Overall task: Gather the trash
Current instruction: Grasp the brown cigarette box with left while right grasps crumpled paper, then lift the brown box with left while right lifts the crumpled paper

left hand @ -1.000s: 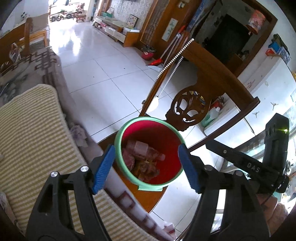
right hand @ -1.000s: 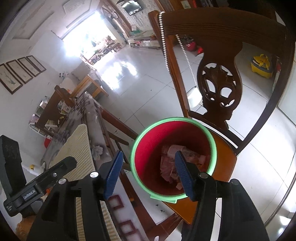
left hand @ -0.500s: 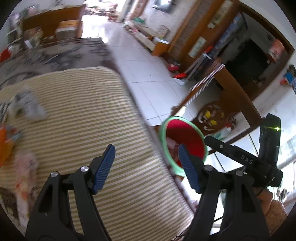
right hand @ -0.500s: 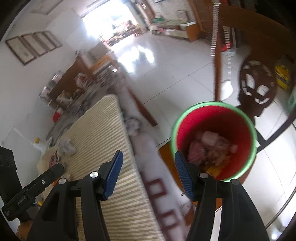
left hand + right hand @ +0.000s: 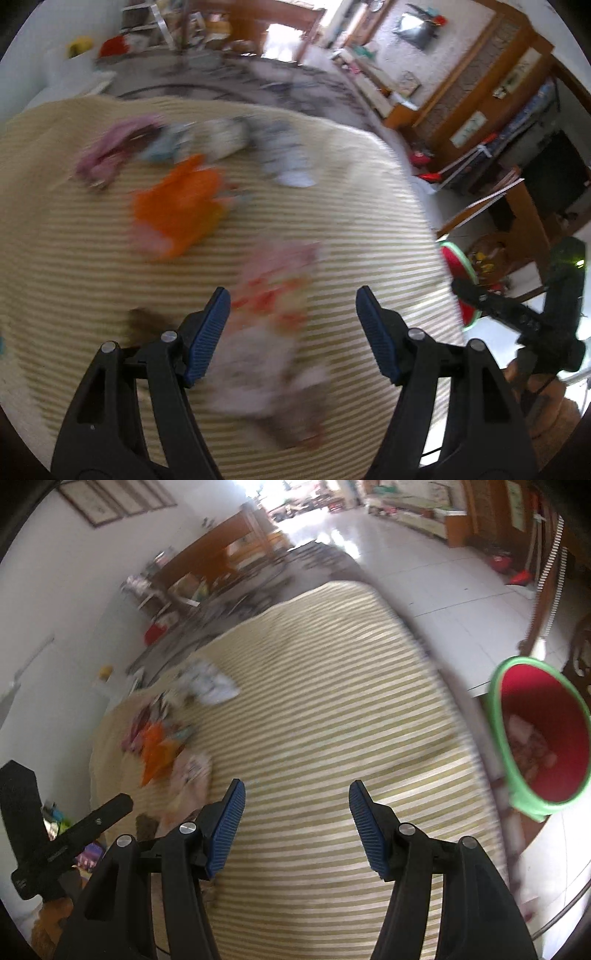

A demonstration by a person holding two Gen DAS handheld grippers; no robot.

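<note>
Left claw (image 5: 293, 321) spread wide and empty, blue pads (image 5: 207, 334) apart above a blurred pink-and-red wrapper (image 5: 275, 291) on the striped yellow mat (image 5: 74, 258). Just beyond, an orange scrap (image 5: 177, 210); farther back, a pink crumple (image 5: 110, 155) and pale grey-white paper scraps (image 5: 258, 151), all smeared by motion. At the mat's right edge, a sliver of the red bin with green rim (image 5: 460, 266), partly hidden behind the other tool.

Right claw (image 5: 295, 814) likewise spread, gripping nothing, over a bare stretch of the same mat (image 5: 314, 720). Off to its left, the litter cluster: orange scrap (image 5: 157, 751), a pale wrapper (image 5: 194, 771) beside it, white paper (image 5: 210, 685) farther up. To the right, off the mat's edge, the red bin (image 5: 543, 738) with wrappers already lying inside. Beyond, white tiled floor (image 5: 424, 579) and wooden furniture, out of focus.
</note>
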